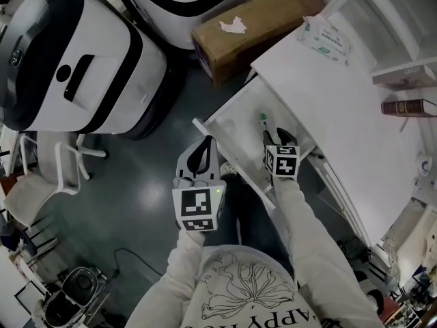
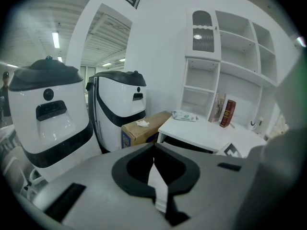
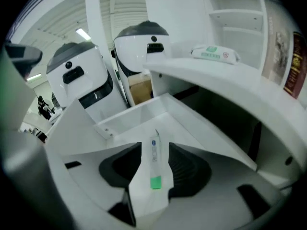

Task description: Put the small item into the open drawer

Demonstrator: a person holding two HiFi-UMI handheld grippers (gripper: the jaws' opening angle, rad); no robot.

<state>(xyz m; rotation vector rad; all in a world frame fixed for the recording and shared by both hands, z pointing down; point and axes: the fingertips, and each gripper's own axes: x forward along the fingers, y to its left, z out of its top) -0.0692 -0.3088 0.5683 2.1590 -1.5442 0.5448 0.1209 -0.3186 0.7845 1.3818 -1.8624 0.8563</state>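
Observation:
The small item [image 1: 263,121] is a slim white tube with a green end; it lies in the open white drawer [image 1: 229,125] under the desk. In the right gripper view the item [image 3: 154,157] sits lengthwise between the two dark pads with a gap on each side, over the drawer floor [image 3: 139,116]. My right gripper [image 1: 273,137] [image 3: 154,150] hangs over the drawer, open and pointing steeply down. My left gripper [image 1: 207,142] [image 2: 153,150] is held outside the drawer's front left corner, its tips together and nothing between them.
A white desk top [image 1: 328,101] above the drawer carries a wipes pack [image 1: 326,39]. A cardboard box [image 1: 252,26] and two large white-and-black machines [image 1: 75,53] stand on the floor beyond. White shelves with a red book [image 1: 408,106] are at the right, and a white chair [image 1: 41,176] at the left.

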